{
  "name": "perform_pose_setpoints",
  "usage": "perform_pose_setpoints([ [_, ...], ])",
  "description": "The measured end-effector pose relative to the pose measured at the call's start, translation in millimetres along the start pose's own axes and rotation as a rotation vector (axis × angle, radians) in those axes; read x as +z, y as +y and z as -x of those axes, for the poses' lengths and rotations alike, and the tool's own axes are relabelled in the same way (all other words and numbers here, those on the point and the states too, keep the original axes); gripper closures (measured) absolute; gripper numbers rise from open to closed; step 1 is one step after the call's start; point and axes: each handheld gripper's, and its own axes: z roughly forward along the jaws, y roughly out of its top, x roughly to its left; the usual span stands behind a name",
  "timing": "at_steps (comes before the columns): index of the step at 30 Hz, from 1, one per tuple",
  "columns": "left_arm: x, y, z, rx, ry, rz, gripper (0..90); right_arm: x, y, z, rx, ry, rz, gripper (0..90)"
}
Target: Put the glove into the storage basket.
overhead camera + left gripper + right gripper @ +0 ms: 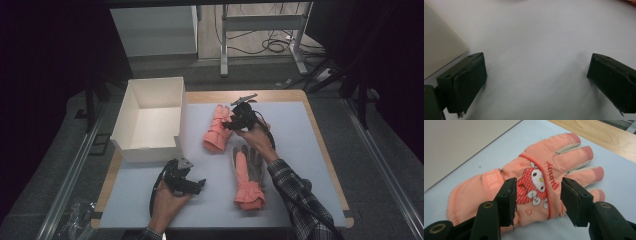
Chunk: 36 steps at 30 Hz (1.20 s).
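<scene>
Pink glove (534, 185) flat on the white mat, just right of the cardboard box (150, 117), long axis cuff-toward-camera, fingertips away. Directly under the right gripper (539, 197), jaws spread and straddling the printed back of the glove, seemingly not yet touching. Second glove (248, 175) nearer the person. Left gripper (534, 82) wide open over bare mat, well apart.

White box (439, 47) is getting cut off by the left gripper view's left edge, only one corner showing. Far glove (218, 129) is being partly covered by the right gripper (231, 122) beside the box. Near glove (248, 177) fingertips are sitting half under the right hand (255, 137); palm-side detail too small to tell.
</scene>
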Motion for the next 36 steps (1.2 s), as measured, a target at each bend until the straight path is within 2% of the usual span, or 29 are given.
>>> perform_pose_setpoints([
  [5,0.0,0.0,0.0,0.0,0.0,0.001,2.6,16.7,2.9,2.2,0.006,-0.011,-0.023,42.8],
  [9,0.1,0.0,0.0,0.0,0.0,0.001,2.6,30.2,3.3,1.7,-0.003,-0.019,-0.071,43.8],
  [10,0.1,0.0,0.0,0.0,0.0,0.001,2.6,32.5,3.3,2.5,0.0,-0.014,-0.077,48.0],
  [12,0.0,0.0,0.0,0.0,0.0,0.001,2.6,33.8,2.9,3.9,0.038,0.026,-0.082,64.6],
  [14,0.0,0.0,0.1,0.0,0.0,0.002,2.6,33.7,1.7,2.5,0.048,0.026,-0.083,77.7],
  [15,0.0,0.0,0.1,0.0,0.0,0.002,2.6,33.1,1.2,1.8,0.05,0.035,-0.082,80.1],
  [19,0.0,0.0,0.1,0.0,0.0,0.001,2.6,28.3,2.2,1.2,0.035,0.027,-0.085,86.0],
  [25,0.0,0.0,0.1,-0.001,0.0,0.001,2.6,15.4,7.3,1.3,0.048,0.03,-0.078,86.7],
  [27,0.0,0.0,0.0,0.0,0.0,0.0,2.6,6.2,10.0,2.2,0.053,0.052,-0.065,86.6],
  [29,-0.1,0.0,0.0,0.002,0.001,-0.001,2.6,2.8,10.8,1.9,0.054,0.055,-0.061,86.7],
  [32,0.0,0.0,-0.1,0.002,0.001,-0.001,2.6,-11.9,13.3,-0.4,0.043,0.088,-0.041,86.6],
  [36,0.0,0.0,0.0,0.001,0.001,0.0,2.5,-26.5,15.4,-3.6,0.024,0.108,-0.026,86.6],
])
